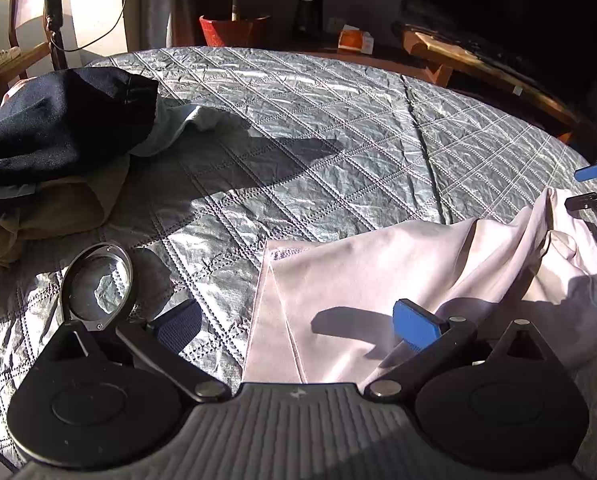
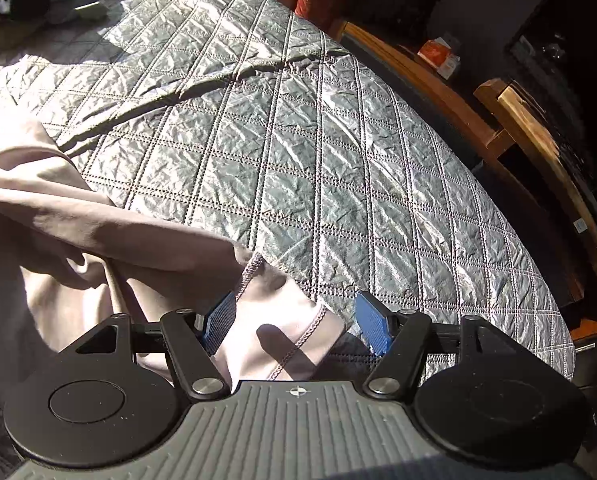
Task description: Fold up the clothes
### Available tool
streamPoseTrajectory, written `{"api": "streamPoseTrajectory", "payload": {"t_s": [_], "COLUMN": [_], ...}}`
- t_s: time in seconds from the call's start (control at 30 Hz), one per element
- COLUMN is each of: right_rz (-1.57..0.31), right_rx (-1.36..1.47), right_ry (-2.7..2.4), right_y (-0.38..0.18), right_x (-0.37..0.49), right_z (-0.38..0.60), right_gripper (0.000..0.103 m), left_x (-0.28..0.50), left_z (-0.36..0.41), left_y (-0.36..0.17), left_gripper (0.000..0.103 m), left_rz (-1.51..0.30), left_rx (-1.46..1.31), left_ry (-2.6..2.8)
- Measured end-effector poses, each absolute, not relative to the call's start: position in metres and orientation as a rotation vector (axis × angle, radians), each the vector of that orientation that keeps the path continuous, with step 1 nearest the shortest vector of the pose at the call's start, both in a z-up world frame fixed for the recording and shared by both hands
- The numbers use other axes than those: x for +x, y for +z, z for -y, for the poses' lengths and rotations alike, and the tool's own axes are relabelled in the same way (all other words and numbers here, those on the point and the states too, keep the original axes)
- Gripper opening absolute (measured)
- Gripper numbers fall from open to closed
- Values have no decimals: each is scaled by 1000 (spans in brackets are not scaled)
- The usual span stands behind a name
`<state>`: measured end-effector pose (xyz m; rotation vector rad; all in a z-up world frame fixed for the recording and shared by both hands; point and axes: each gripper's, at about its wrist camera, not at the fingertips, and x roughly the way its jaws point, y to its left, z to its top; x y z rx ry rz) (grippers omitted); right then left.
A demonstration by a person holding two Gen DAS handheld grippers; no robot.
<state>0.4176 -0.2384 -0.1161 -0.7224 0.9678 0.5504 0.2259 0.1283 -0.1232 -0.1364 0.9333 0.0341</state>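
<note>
Mid-fold on the pale garment (image 1: 398,292), spread at five o'clock on the quilt (image 1: 318,128). Left gripper (image 1: 298,320) wide open over the hem; right gripper (image 2: 294,320) open too, straddling the corner. Next, probably: pinch both edges, lift together.

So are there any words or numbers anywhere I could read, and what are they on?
"DA": white letters on the black part of the right gripper, cut off by the picture's edge.
Orange box on the shelf behind the bed: printing too blurred to read.
White sticker on the wooden furniture: too small to read.
Left gripper: only a small round mark on its body, no letters.
Pale garment and quilt: no text.
</note>
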Motion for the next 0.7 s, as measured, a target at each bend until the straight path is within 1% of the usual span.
{"api": "streamPoseTrajectory", "payload": {"t_s": [0.03, 0.23, 0.27, 0.3, 0.33, 0.37, 0.4, 0.47, 0.5, 0.53, 0.7], "right_rz": [-973, -1074, -1087, -1111, -1130, -1136, -1136, -1111, -1079, -1039, -774], "right_rx": [-749, -674, -677, -682, -682, -693, -694, -692, -712, -730, -807], "right_ry": [553, 587, 592, 598, 600, 589, 588, 599, 595, 587, 575], "right_y": [-121, -135, -137, -139, -140, -139, -138, -128, -123, -115, -73], "right_x": [420, 446, 447, 448, 448, 448, 447, 441, 436, 429, 364], "right_z": [238, 248, 247, 245, 244, 243, 243, 242, 241, 240, 235], "right_gripper": [72, 71, 65, 51, 45, 34, 22, 19, 12, 7, 7], "left_x": [227, 231, 232, 232, 233, 233, 234, 235, 235, 235, 235], "left_z": [-131, -134, -134, -133, -133, -133, -132, -131, -129, -128, -124], "left_y": [-124, -130, -130, -131, -132, -133, -134, -136, -137, -137, -140], "left_gripper": [102, 102, 102, 102, 102, 102, 102, 102, 102, 102, 102], "left_rz": [-940, -963, -964, -967, -972, -979, -986, -997, -999, -1000, -1014], "left_rx": [-155, -171, -168, -166, -165, -166, -167, -162, -156, -149, -129], "left_ry": [31, 8, 2, -1, -5, -9, -14, -22, -25, -27, -29]}}
